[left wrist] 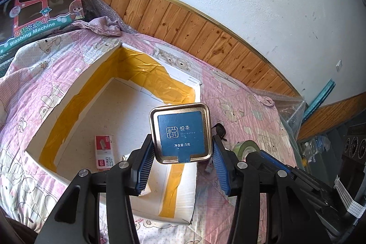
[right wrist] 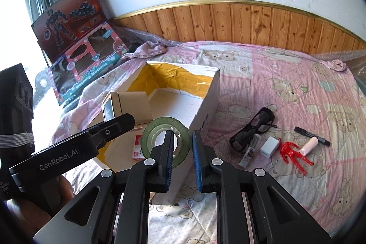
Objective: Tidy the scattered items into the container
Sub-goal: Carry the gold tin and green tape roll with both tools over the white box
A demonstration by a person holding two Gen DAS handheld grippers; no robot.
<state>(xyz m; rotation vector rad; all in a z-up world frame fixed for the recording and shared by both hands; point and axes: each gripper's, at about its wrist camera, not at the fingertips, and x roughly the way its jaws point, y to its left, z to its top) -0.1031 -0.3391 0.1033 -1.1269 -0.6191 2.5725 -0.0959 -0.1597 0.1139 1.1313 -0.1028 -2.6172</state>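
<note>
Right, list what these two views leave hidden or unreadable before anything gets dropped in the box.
- Left wrist view: the tin and left gripper hide part of the box floor.
- Left wrist view: the staples box small print is too fine to read.
- Right wrist view: the tape roll is partly covered by the right gripper; what it rests on is unclear.

— What sort of place is this?
— A bedroom in a home: a bed under a pink quilt (right wrist: 263,74) printed with bears, set against a white wall with wood wainscot (right wrist: 251,22).
— Anything else?
— Toy boxes (right wrist: 75,42) lean at the far left, one reading "Washing Machine".
</note>
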